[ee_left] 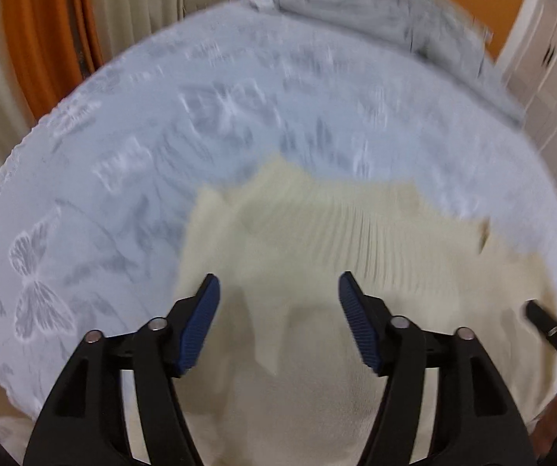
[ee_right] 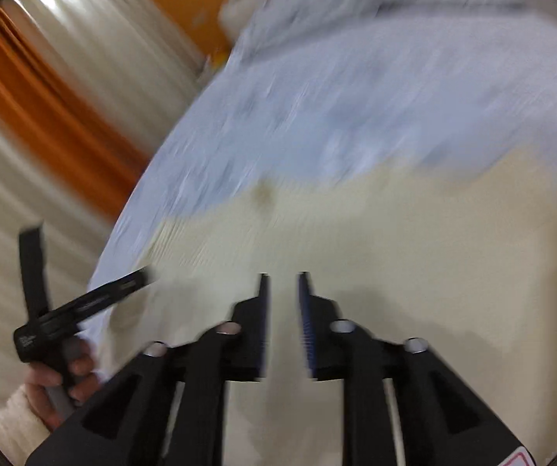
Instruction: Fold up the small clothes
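Lying spread on the near part of the bed, the cream garment (ee_left: 317, 240) shows a ribbed panel toward its far edge and a fold or flap on its left side; blur hides finer detail. It seems laid flat so its edges can be picked up for folding. The left gripper (ee_left: 278, 303) hovers over the garment's near-left part with its blue pads (ee_left: 201, 326) spread wide and nothing between them, probably ready to take the left edge. The right gripper (ee_right: 283, 310) is above the cloth's middle, its jaws nearly closed with a narrow gap; no cloth appears caught in them. Beyond lies the pale blue butterfly bedsheet (ee_left: 123, 147), a rumpled grey blanket (ee_left: 395, 19) at the far end, and orange and cream curtains (ee_right: 45, 108) to the left.
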A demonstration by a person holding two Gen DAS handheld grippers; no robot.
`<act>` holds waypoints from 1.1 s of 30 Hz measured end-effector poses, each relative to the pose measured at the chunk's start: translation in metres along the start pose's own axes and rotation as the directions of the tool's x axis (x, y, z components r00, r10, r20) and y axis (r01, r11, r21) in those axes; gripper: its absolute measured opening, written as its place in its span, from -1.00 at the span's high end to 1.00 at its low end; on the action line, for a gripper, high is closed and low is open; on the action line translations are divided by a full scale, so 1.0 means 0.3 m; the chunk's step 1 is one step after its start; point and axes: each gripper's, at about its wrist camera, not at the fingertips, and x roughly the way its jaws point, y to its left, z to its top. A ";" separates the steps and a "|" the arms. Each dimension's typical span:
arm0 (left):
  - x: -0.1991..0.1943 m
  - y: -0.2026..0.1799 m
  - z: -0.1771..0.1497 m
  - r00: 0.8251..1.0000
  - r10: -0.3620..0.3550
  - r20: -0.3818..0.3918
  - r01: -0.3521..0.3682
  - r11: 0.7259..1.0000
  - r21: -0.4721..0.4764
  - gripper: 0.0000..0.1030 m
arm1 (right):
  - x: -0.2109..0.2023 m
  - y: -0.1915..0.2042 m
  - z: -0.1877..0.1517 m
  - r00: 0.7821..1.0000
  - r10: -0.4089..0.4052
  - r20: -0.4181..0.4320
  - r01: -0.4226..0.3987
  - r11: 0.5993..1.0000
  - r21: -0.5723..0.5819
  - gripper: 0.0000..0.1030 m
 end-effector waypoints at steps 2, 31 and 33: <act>-0.005 0.030 0.043 1.000 0.005 0.023 -0.004 1.000 -0.007 -0.50 | -0.084 -0.110 0.060 0.991 -0.118 0.068 0.116 0.993 0.032 -0.02; 0.098 -0.045 0.123 0.994 0.109 -0.014 -0.107 0.988 0.107 0.75 | -0.207 -0.211 0.170 0.925 -0.352 0.145 0.349 0.936 0.044 0.72; 0.031 -0.068 0.104 0.996 0.086 0.015 -0.087 0.991 0.102 0.63 | -0.197 -0.102 0.127 0.961 -0.252 0.112 0.253 0.968 0.007 0.72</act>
